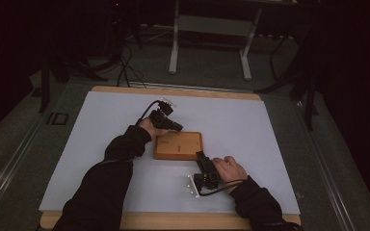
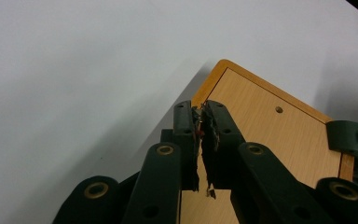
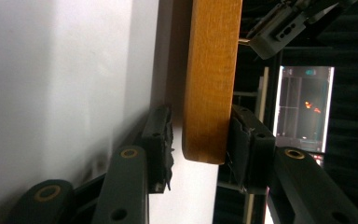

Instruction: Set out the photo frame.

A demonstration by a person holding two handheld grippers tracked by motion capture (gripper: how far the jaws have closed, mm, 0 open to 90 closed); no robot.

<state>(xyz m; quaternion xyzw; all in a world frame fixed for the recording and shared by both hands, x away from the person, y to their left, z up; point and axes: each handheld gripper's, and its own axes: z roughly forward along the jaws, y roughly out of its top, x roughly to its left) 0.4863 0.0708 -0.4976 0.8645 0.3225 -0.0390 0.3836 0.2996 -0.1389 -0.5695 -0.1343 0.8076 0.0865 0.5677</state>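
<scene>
A flat wooden board lies on the white table top at the middle. My left gripper rests over the board's far left corner. In the left gripper view its jaws stand shut above the board, with nothing visible between them. My right gripper is at the board's near right corner. In the right gripper view that gripper straddles the board's edge. One pad lies against the board. The other pad stands a narrow gap off it.
The white sheet covers a wooden table with a bare rim at the back. A light metal stand and cables sit on the dark floor beyond. The other hand's gripper shows at the board's far edge.
</scene>
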